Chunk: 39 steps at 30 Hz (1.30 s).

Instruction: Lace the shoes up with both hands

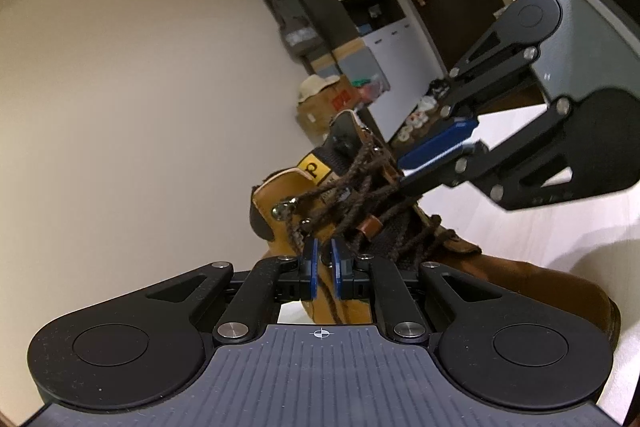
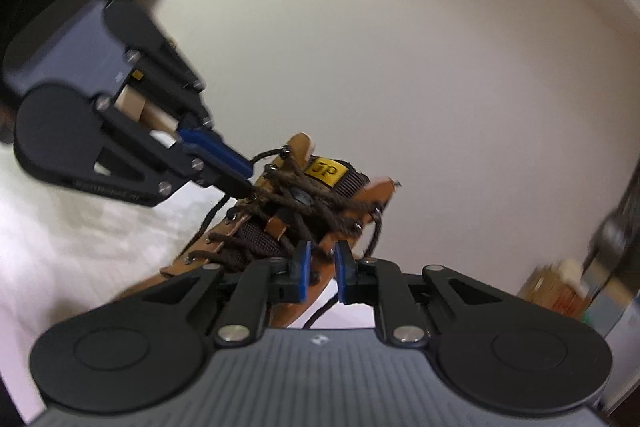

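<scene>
A tan lace-up boot (image 1: 352,211) lies on a white table (image 1: 540,211). The left gripper (image 1: 323,269) and right gripper (image 2: 322,269) each pinch a brown lace (image 2: 304,201) strand; a hard pull could slip it free.

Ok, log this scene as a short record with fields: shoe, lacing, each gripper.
shoe: tan boot with yellow label, on white surface
lacing: brown lace threaded through lower eyelets, crossed at the upper hooks
left gripper: shut on a brown lace strand beside the hooks
right gripper: at the opposite side of the lacing; grip unclear
</scene>
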Each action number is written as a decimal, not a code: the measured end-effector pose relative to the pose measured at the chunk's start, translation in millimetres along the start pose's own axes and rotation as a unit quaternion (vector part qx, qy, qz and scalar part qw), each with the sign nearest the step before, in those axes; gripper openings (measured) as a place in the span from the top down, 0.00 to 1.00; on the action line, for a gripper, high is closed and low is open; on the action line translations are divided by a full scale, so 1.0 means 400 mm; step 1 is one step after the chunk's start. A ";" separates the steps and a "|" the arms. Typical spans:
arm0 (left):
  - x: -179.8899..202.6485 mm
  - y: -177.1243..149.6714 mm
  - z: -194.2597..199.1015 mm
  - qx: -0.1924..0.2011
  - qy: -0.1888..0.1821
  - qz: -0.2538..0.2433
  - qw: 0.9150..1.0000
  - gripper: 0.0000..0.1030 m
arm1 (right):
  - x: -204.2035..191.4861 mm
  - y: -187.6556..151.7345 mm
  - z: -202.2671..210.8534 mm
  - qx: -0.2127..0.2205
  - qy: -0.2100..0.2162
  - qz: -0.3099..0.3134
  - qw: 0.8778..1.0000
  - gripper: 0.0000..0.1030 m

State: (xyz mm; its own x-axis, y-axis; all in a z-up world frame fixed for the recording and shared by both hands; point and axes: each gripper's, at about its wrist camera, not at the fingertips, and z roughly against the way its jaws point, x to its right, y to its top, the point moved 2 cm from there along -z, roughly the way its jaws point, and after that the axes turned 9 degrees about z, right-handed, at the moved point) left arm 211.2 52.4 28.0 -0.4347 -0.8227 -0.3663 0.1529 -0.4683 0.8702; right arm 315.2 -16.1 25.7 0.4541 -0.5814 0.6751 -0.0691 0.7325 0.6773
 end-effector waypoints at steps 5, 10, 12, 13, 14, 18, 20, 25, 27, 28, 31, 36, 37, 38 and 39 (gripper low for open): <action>0.011 -0.005 -0.007 -0.004 -0.010 -0.015 1.000 0.90 | -0.044 0.008 -0.025 -0.001 -0.024 0.099 0.995 0.88; 0.026 -0.006 -0.009 -0.002 -0.003 -0.050 0.999 0.90 | -0.056 0.006 -0.031 0.000 -0.034 0.137 0.990 0.90; 0.033 -0.008 -0.014 -0.002 -0.007 -0.065 0.998 0.90 | -0.040 0.008 -0.036 0.000 -0.028 0.116 0.993 0.95; 0.038 -0.009 -0.018 -0.002 -0.005 -0.074 0.997 0.90 | -0.034 0.010 -0.036 0.000 -0.025 0.108 0.994 0.96; 0.035 -0.007 -0.024 -0.003 -0.005 -0.081 0.997 0.90 | -0.028 0.012 -0.037 -0.001 -0.022 0.100 0.995 0.97; 0.035 -0.005 -0.036 -0.001 -0.011 -0.083 0.996 0.97 | -0.014 0.014 -0.038 -0.002 -0.013 0.077 0.997 0.98; 0.035 -0.003 -0.035 0.000 -0.022 -0.069 0.997 0.98 | -0.008 0.028 -0.030 0.009 0.002 0.052 0.999 0.98; 0.037 -0.006 -0.035 0.002 -0.036 -0.049 0.998 0.98 | -0.005 0.041 -0.031 0.018 0.008 0.043 0.999 0.98; 0.034 -0.010 -0.033 0.005 -0.031 -0.047 0.998 0.97 | 0.008 0.033 -0.040 0.014 0.011 0.030 0.999 0.96; 0.032 -0.012 -0.030 0.007 -0.024 -0.049 0.998 0.97 | 0.009 0.030 -0.039 0.017 0.009 0.031 0.999 0.97; 0.024 -0.007 -0.013 0.022 -0.017 -0.053 0.998 0.92 | 0.016 0.015 -0.026 0.023 0.009 0.039 0.999 0.95; 0.040 0.008 -0.028 0.036 0.008 -0.107 0.994 0.90 | 0.048 0.007 -0.028 0.017 -0.022 0.037 0.999 0.95; 0.048 0.007 -0.036 0.035 0.013 -0.123 0.992 0.90 | 0.055 0.004 -0.026 0.015 -0.027 0.042 0.999 0.95; 0.056 0.006 -0.042 0.035 0.015 -0.128 0.991 0.90 | 0.059 0.005 -0.031 0.016 -0.031 0.049 0.998 0.95; 0.064 0.005 -0.049 0.038 0.020 -0.142 0.989 0.89 | 0.057 0.007 -0.033 0.018 -0.034 0.054 0.998 0.95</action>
State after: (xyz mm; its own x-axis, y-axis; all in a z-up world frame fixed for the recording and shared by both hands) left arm 217.9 24.2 13.9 -0.4153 -0.6737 -0.6113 -0.0376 -0.6587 0.7515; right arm 337.2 -22.6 38.9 0.3818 -0.5233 0.7618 -0.1458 0.7798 0.6088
